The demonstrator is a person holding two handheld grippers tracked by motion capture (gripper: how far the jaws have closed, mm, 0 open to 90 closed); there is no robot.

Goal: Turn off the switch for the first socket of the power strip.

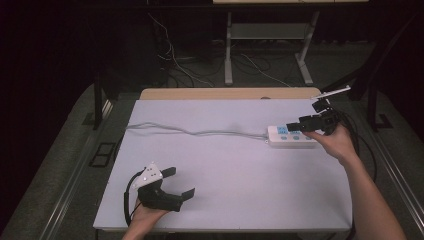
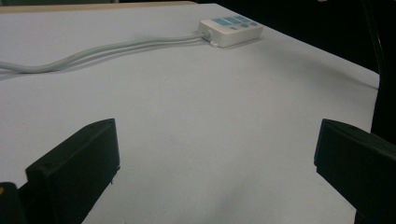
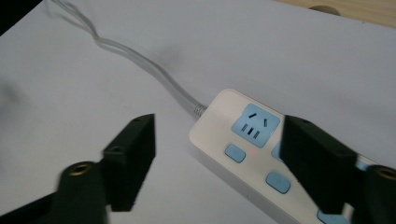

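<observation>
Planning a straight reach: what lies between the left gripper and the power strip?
Bare white table in the left gripper view; the power strip lies beyond it, and its cord runs off to the side.

Power strip [image 3: 243, 154] smooth glossy white plastic; table [image 1: 225, 170] matt white; far edge wood.

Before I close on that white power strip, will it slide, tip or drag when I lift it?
The power strip looks like a rigid, smooth plastic block lying flat, so it will probably not tip but could slip between the right tongs. Its grey cable trails loosely across the table, so it would likely flop and tug the lifted end slightly.
</observation>
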